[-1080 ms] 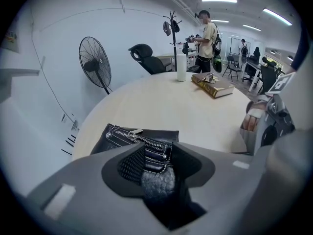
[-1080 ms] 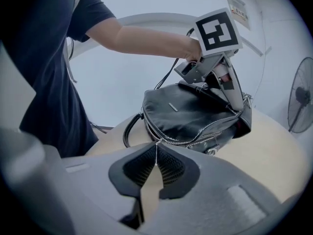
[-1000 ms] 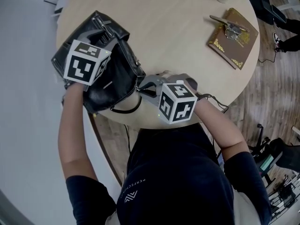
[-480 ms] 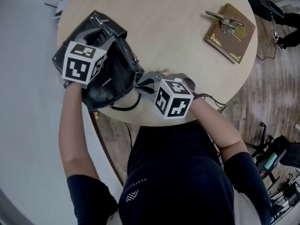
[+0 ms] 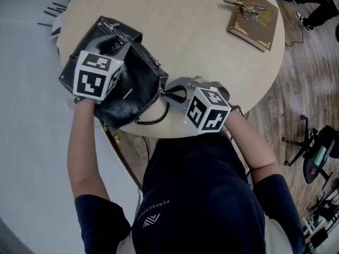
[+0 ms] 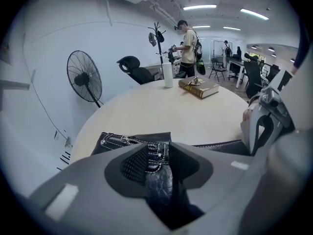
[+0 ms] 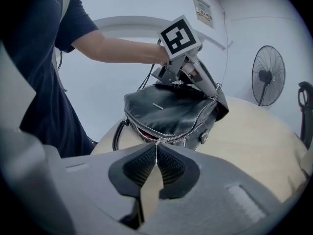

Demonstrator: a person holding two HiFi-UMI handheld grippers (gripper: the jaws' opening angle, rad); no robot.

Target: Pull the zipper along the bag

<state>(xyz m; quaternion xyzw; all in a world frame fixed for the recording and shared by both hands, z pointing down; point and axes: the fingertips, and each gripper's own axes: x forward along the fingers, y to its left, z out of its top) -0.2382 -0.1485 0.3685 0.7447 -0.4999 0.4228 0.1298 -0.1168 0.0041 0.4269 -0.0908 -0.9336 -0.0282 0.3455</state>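
Black bag (image 5: 135,86) sits at the near-left edge of the round table (image 5: 212,52). Left gripper (image 6: 161,168) has just been closing its jaws, and they clamp a leather fold at the bag's far end. Right gripper (image 7: 155,160) is clenched on the thin zipper pull (image 7: 156,146) at the bag's near end. Red lining shows in the gap beside it. Book (image 5: 253,14) lies well apart.

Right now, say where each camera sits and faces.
Head view: on head, steeply down at table, bag, both arms, torso.
Left gripper view: on left gripper, jaws just closing on bag leather, across table; right gripper shows.
Right gripper view: on right gripper, shut on zipper pull, toward bag; left forearm shows.
All share the bag.
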